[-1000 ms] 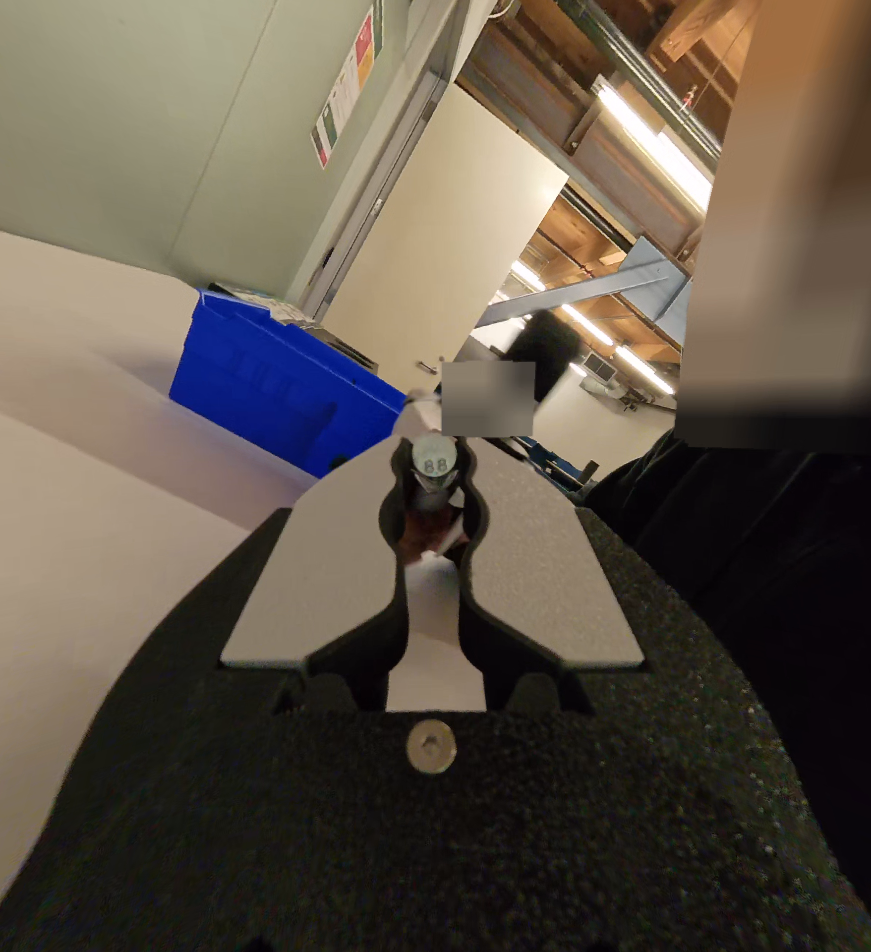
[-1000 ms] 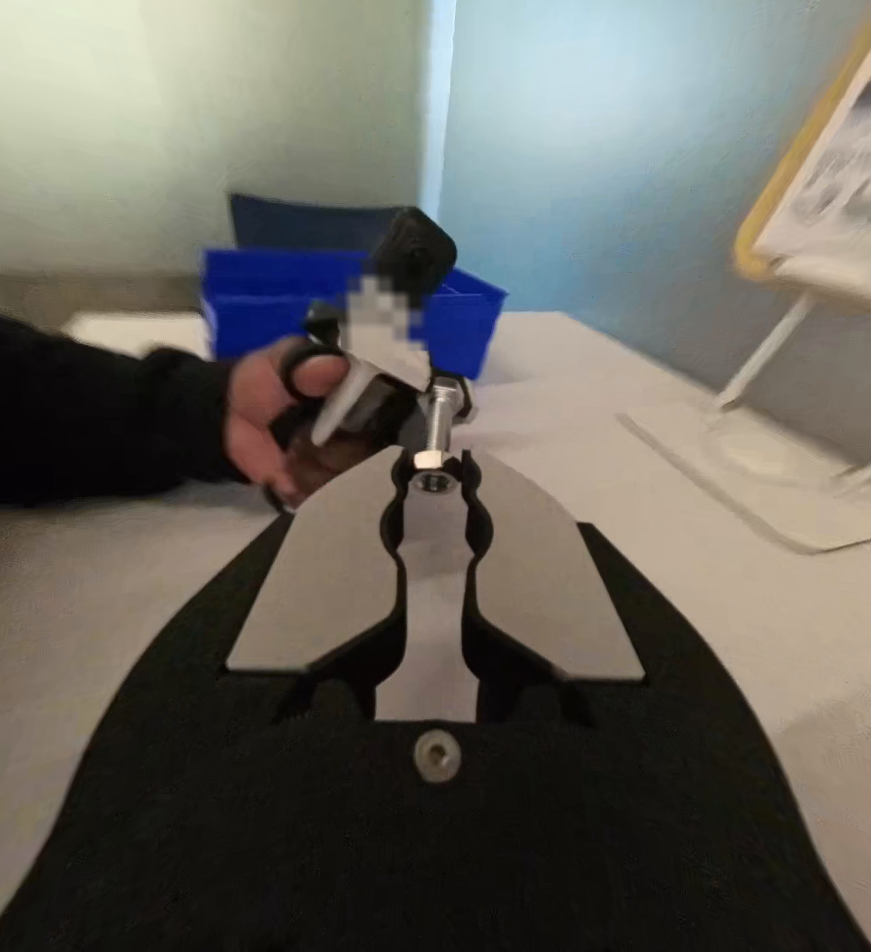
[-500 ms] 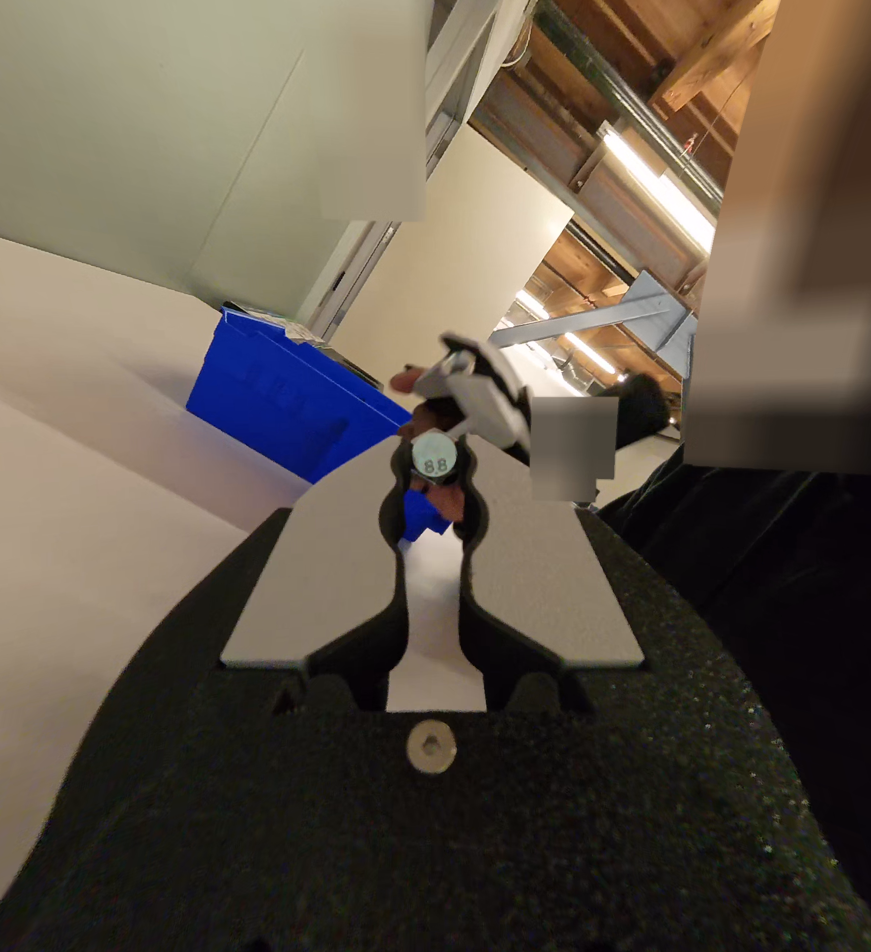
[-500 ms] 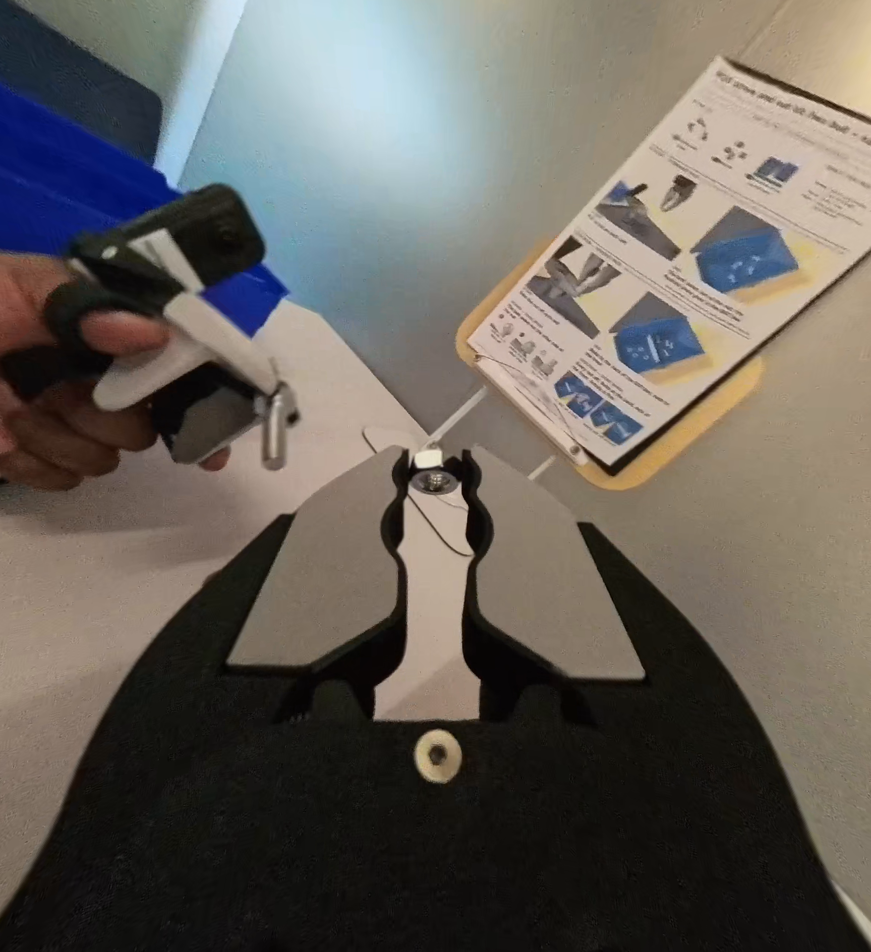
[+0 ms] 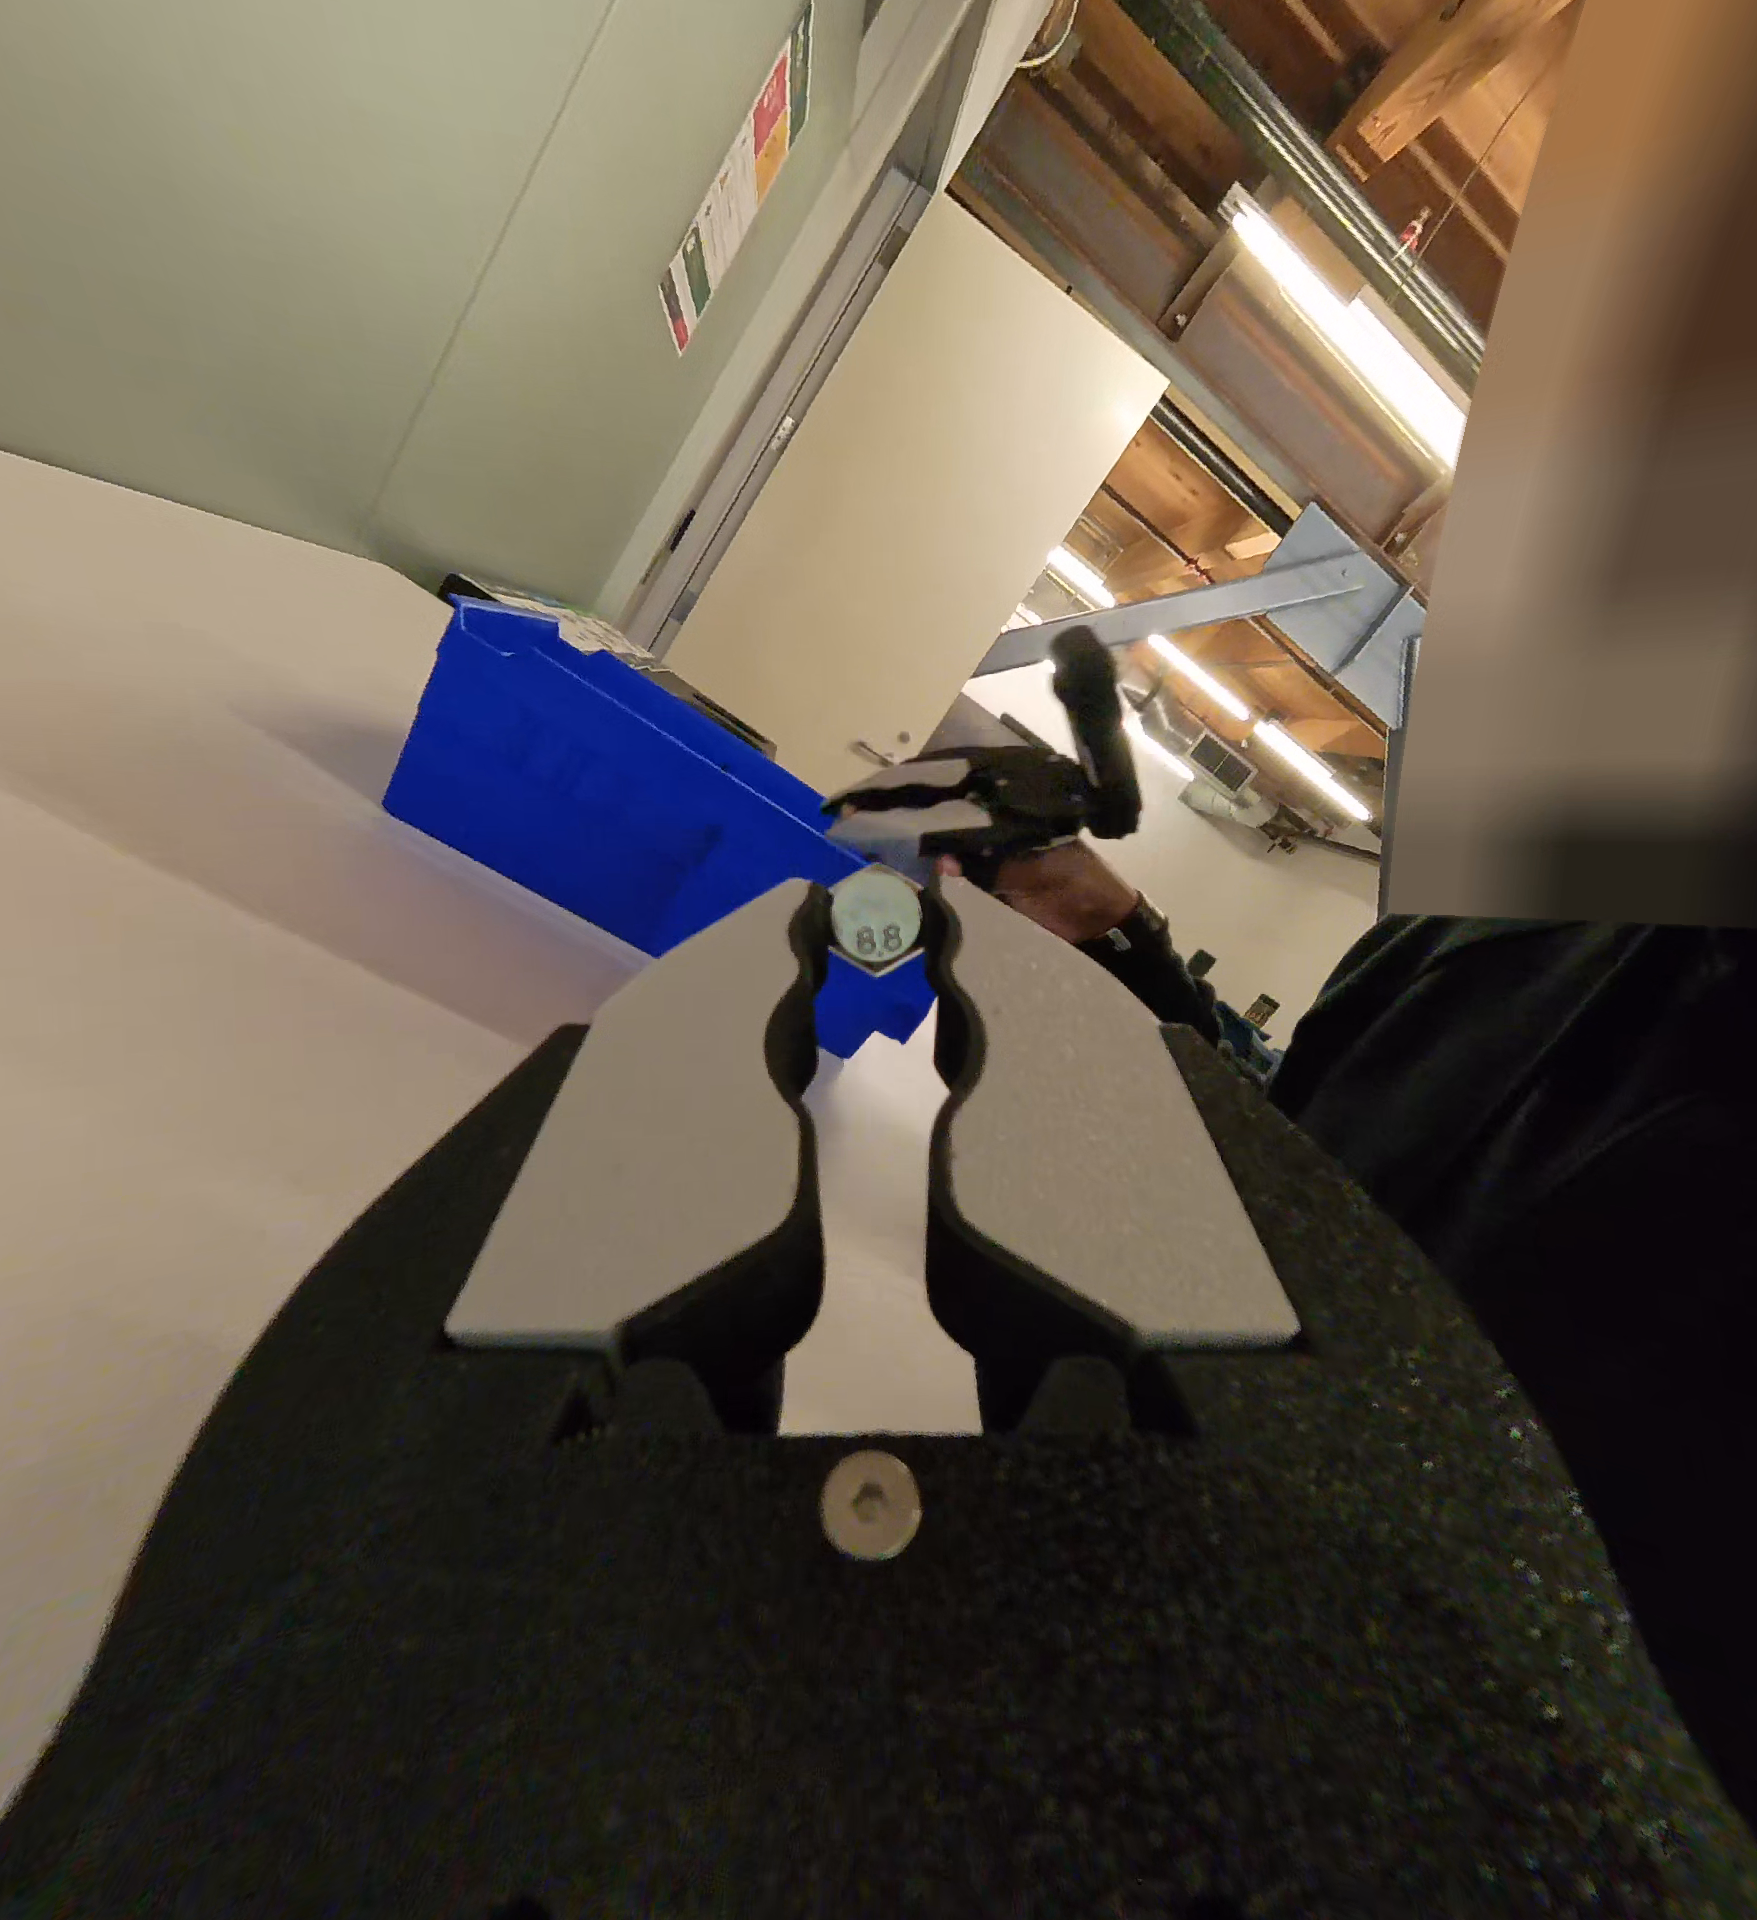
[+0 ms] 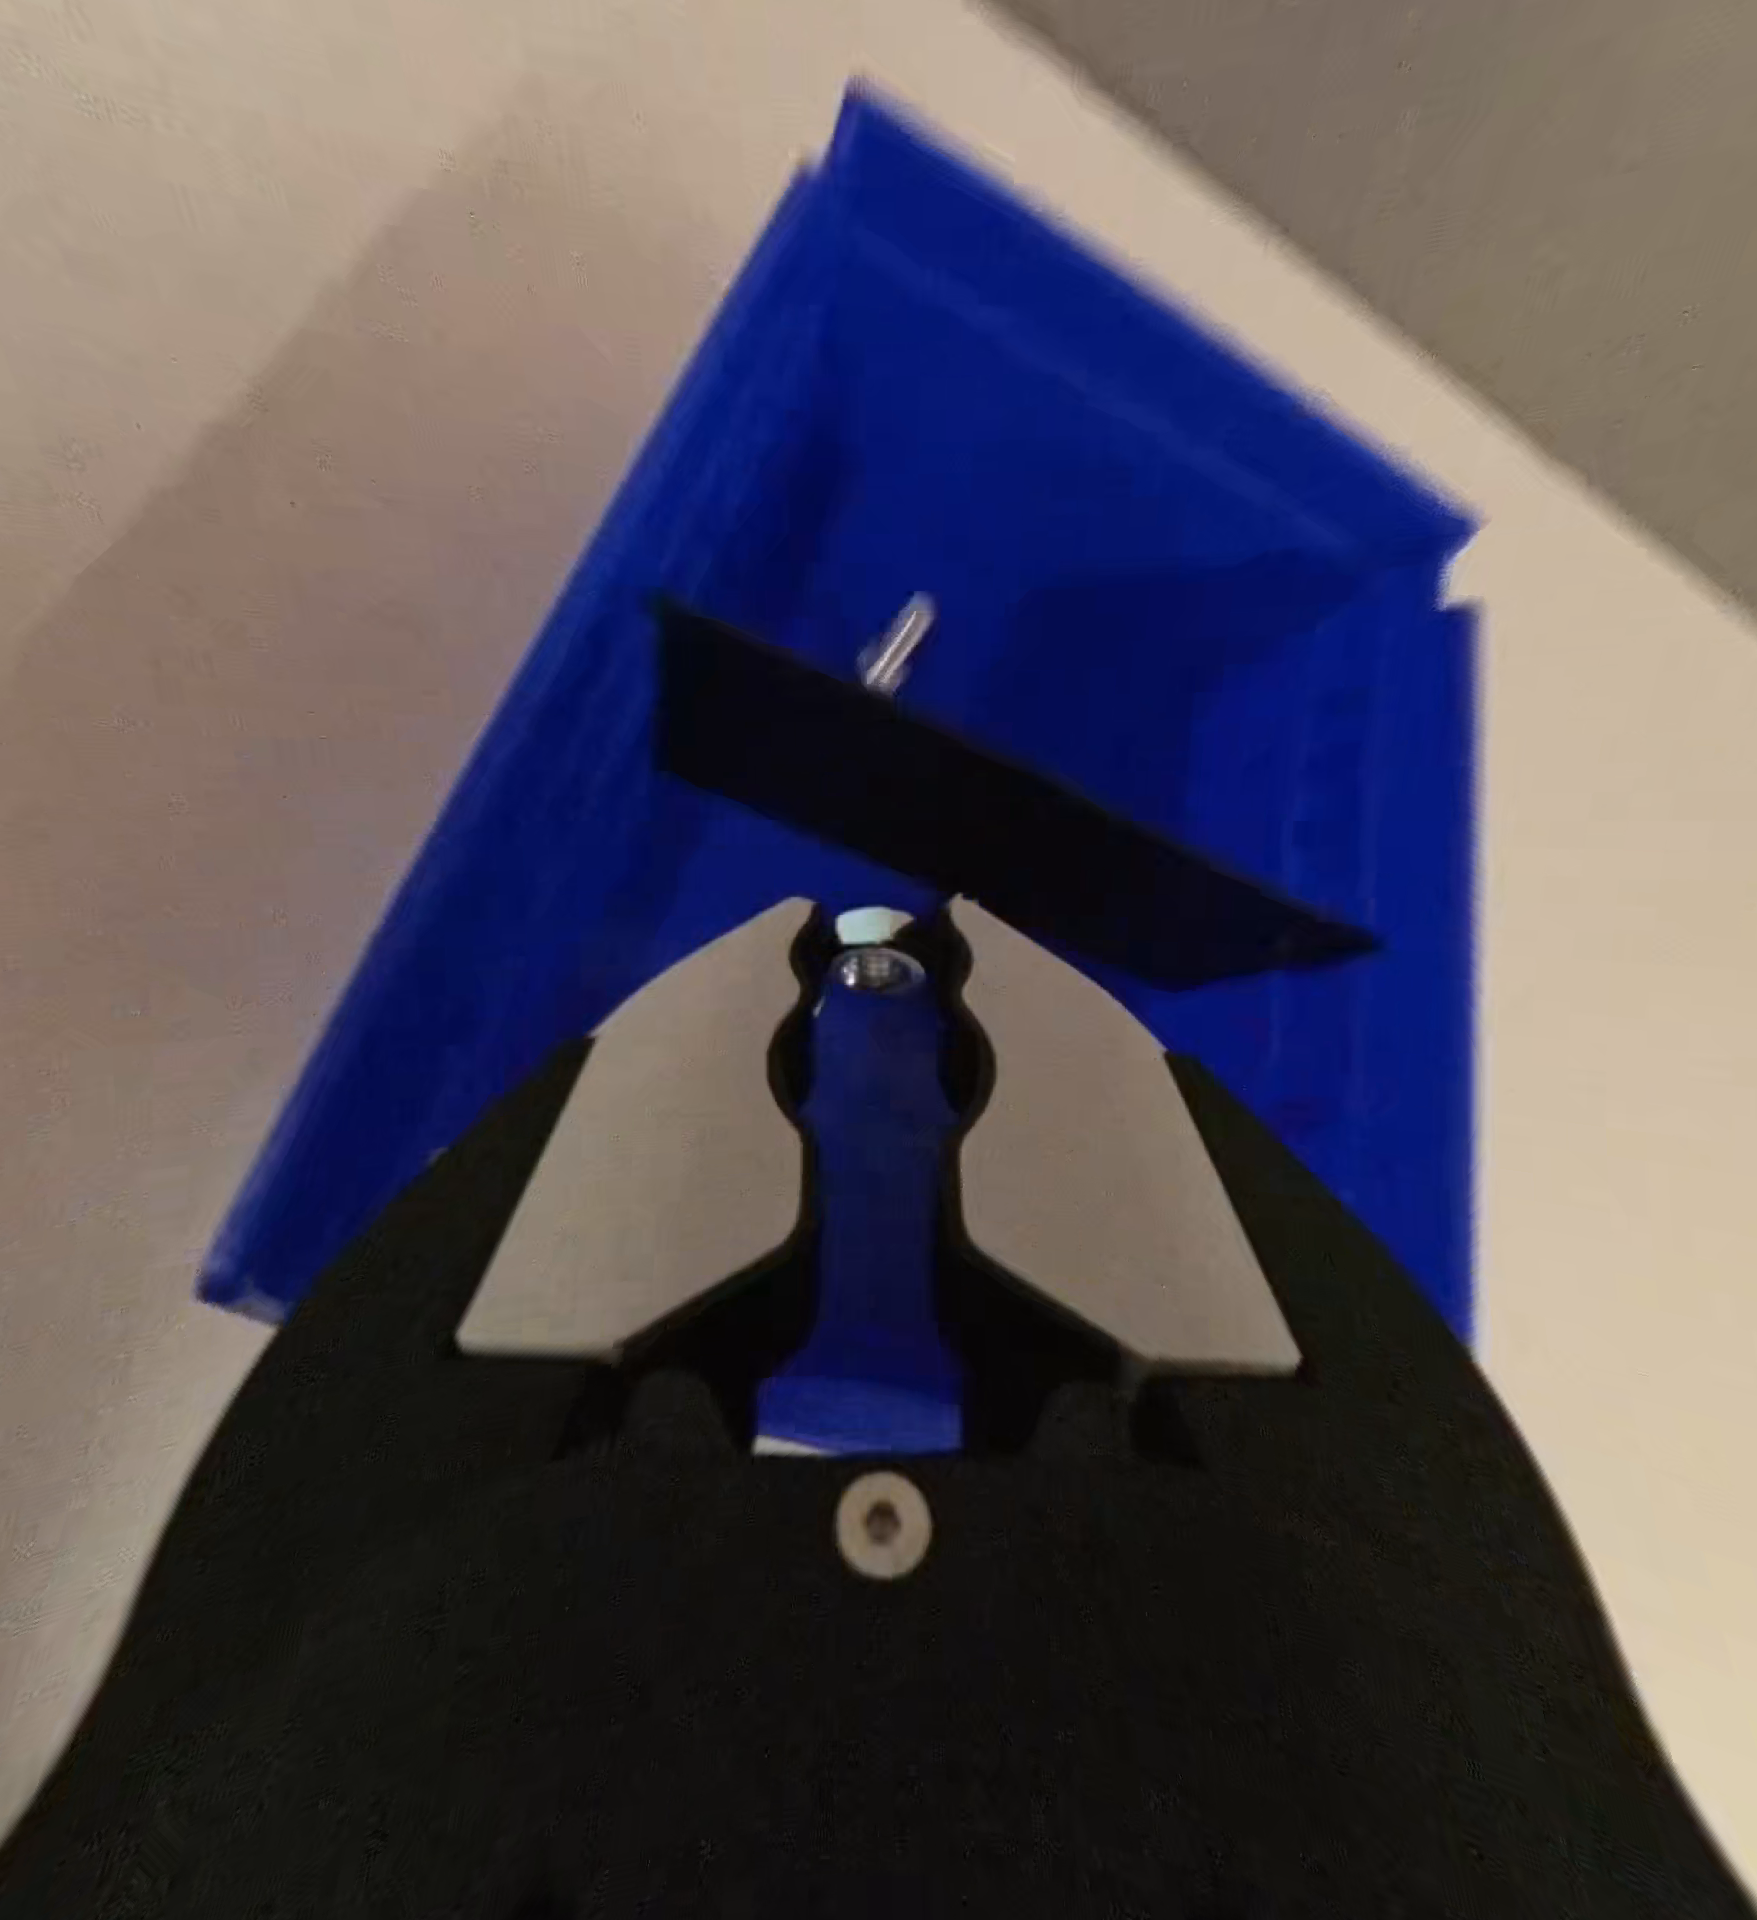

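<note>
**Both grippers pinching hardware over the blue bin**

Left gripper (image 5: pixel 876 935) has its tips clamped on the head of a silver hex-head steel bolt (image 5: pixel 876 928), head facing the camera, above the white table (image 5: pixel 126 935). Right gripper (image 6: pixel 872 961) pinches a small silver metal hex nut (image 6: pixel 869 975) right over the open blue plastic bin (image 6: pixel 1061 468). Inside that bin: a black flat divider (image 6: pixel 957 800) and another shiny bolt (image 6: pixel 895 644) behind it.

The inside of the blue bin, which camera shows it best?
The right wrist view: it looks down into the blue bin, showing a black divider and a bolt beyond. The left wrist view shows only the bin's outer wall.
</note>
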Available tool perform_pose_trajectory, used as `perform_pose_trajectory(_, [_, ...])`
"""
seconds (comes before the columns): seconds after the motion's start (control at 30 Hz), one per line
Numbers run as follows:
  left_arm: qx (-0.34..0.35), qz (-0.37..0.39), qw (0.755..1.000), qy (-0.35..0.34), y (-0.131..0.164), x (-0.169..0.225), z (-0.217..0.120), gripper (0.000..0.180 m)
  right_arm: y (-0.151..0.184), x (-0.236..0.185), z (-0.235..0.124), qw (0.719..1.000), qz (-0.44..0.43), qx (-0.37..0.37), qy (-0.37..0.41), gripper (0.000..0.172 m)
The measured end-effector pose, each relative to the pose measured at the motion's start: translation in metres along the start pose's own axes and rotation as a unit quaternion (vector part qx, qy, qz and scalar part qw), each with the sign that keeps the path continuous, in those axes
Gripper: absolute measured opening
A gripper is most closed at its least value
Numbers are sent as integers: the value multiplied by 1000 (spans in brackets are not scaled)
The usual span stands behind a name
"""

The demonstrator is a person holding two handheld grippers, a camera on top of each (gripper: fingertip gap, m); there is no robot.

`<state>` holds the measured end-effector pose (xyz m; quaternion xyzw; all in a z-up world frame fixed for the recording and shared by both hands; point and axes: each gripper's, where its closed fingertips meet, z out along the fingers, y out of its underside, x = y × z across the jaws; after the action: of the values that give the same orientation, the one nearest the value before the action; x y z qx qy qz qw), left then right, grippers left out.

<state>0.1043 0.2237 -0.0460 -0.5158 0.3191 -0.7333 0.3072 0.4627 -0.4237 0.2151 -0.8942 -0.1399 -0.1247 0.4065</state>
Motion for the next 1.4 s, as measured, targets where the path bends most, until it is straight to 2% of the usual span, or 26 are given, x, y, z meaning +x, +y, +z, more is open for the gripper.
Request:
perform_pose_trajectory(0.07, [-8,6,1000,-2,1,1,0,17,26,-8,15,998,1,-63,-27,20])
perform_pose_trajectory(0.13, [-12,12,1000,-4,1,2,0,17,43,-10,24,994,-14,-109,-22,20])
perform_pose_trajectory(0.27, [-13,16,1000,-3,0,4,-1,17,45,-8,23,992,-21,-125,-17,34])
perform_pose_trajectory(0.37, [-14,17,1000,0,-1,6,0,17,25,6,9,995,-34,-89,24,43])
perform_pose_trajectory(0.43, [-10,18,1000,7,-2,10,1,17,-17,9,-10,998,-41,11,54,42])
perform_pose_trajectory(0.47, [-8,18,1000,11,-2,13,3,17,-44,0,-23,995,-50,75,51,40])
perform_pose_trajectory(0.53, [-7,19,1000,17,0,16,8,17,-95,-45,-51,974,-106,198,8,31])
perform_pose_trajectory(0.6, [-14,25,999,21,5,19,17,17,-124,-112,-66,946,-187,259,-63,25])
perform_pose_trajectory(0.67, [-27,39,999,26,12,24,23,17,-130,-172,-60,926,-252,251,-124,25])
perform_pose_trajectory(0.73, [-39,57,997,28,19,30,31,17,-133,-210,-46,917,-281,236,-155,25])
perform_pose_trajectory(0.87, [-72,93,993,30,34,38,42,17,-137,-240,-28,921,-265,215,-189,25])
perform_pose_trajectory(0.9, [-77,102,991,29,36,40,44,17,-136,-242,-26,922,-261,207,-197,20])
perform_pose_trajectory(0.93, [-80,106,991,29,37,41,45,17,-136,-241,-25,923,-259,208,-195,11])
perform_pose_trajectory(1.07, [-75,97,992,24,35,41,46,18,-139,-225,-25,927,-248,204,-192,10])
perform_pose_trajectory(1.13, [-62,81,994,26,30,40,44,20,-144,-181,-13,941,-255,185,-121,10])
perform_pose_trajectory(1.2, [-42,66,996,32,20,41,40,18,-146,-119,-1,957,-237,158,-51,9])
perform_pose_trajectory(1.3, [-26,56,997,35,11,41,33,15,-123,-23,36,981,-191,43,15,10])
perform_pose_trajectory(1.33, [-26,57,997,34,10,41,32,15,-114,3,49,984,-174,12,29,10])
perform_pose_trajectory(1.4, [-34,65,997,27,11,40,31,14,-92,33,76,989,-135,-58,10,10])
